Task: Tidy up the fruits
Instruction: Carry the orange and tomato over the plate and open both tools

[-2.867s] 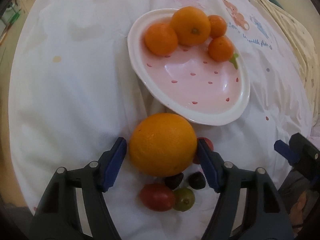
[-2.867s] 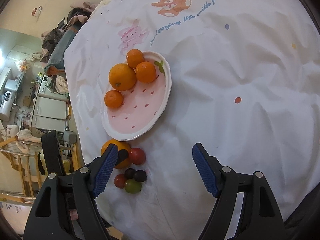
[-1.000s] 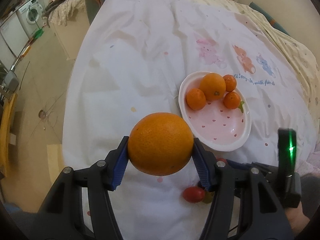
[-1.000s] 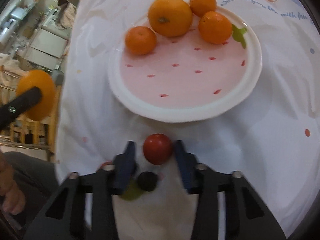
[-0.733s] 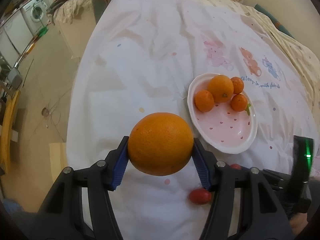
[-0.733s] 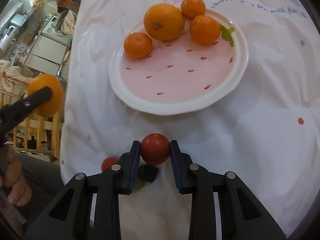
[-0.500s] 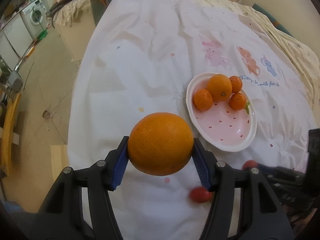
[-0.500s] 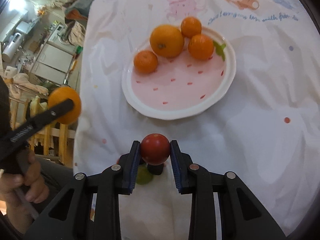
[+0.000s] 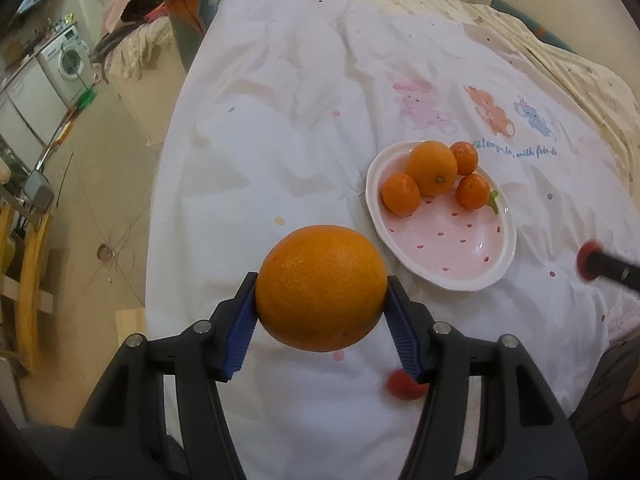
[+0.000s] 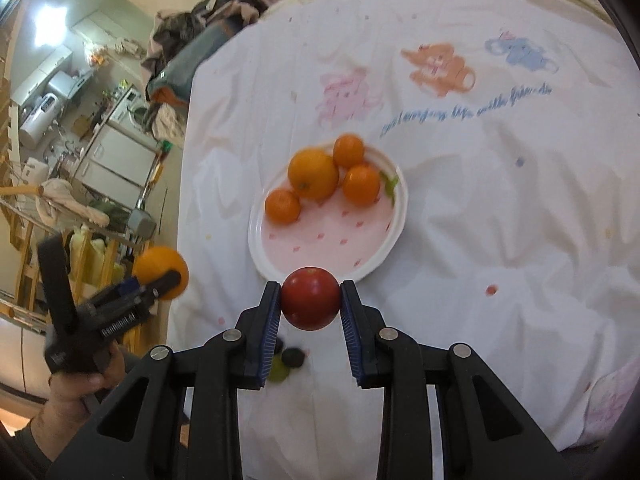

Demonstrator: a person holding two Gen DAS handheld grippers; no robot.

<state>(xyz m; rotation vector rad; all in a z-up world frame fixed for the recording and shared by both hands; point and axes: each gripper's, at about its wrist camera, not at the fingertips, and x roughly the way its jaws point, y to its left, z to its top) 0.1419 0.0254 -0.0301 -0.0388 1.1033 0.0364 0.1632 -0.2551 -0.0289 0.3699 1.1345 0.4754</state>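
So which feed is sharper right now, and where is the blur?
Left wrist view: the big orange in the left tongs is crisp, but the right tongs and their red fruit smear at the right edge. Right wrist view: soft overall, with a smeared plate; only the red fruit is fairly sharp.
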